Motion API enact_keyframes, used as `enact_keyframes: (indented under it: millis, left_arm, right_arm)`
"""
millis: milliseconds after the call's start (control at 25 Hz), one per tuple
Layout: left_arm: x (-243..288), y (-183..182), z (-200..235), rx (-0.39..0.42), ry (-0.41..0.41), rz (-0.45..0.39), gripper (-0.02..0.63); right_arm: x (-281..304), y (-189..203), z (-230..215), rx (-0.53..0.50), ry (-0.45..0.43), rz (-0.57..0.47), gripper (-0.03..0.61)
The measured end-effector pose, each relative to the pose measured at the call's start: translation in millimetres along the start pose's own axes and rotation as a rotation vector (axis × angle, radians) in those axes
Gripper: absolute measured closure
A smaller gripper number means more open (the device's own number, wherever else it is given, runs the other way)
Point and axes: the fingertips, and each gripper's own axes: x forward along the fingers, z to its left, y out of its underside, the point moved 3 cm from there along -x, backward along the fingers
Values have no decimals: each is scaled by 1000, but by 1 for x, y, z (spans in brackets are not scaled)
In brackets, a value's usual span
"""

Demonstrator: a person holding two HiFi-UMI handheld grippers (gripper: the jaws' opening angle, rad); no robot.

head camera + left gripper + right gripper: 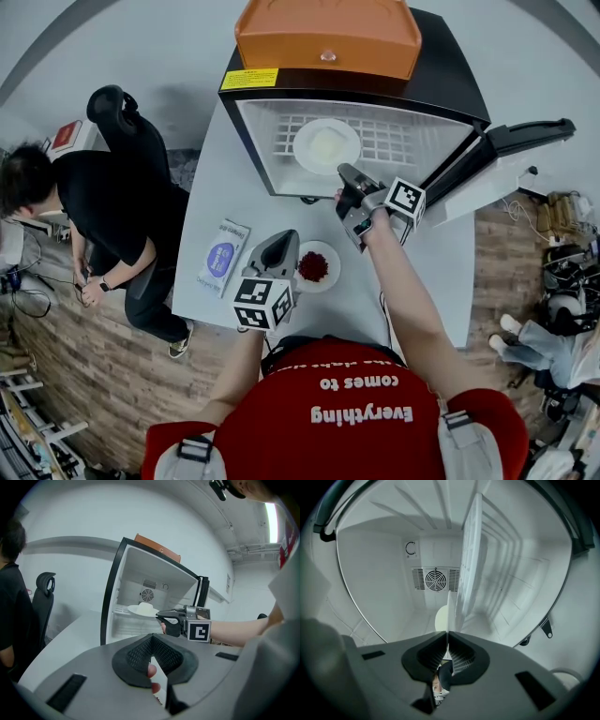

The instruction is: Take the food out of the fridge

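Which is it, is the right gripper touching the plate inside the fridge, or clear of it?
Touching. The right gripper view shows the right gripper shut on the rim of the plate, seen edge-on between its jaws.

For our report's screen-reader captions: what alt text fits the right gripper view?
The right gripper is shut on the rim of a white plate inside the fridge, with pale food on it. The view is rolled sideways, so the wire shelf looks upright; a fan grille is on the back wall.

Head view looks steeply down; left gripper view faces fridge (136, 569) from back; right gripper view (rolled sideways) peers inside. All share plate (304, 150).
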Motion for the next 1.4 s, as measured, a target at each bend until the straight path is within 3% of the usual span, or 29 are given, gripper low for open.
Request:
enact_keyframes:
  millis: [720,1400]
  left_arm:
    - [-15,-6,-13,37,18,-28,607]
    - [-54,5,-39,43,24,-49,607]
  right_arm:
    - [-50,41,40,-94,-136,97,555]
    - [-141,95,65,-72,-317,98,555]
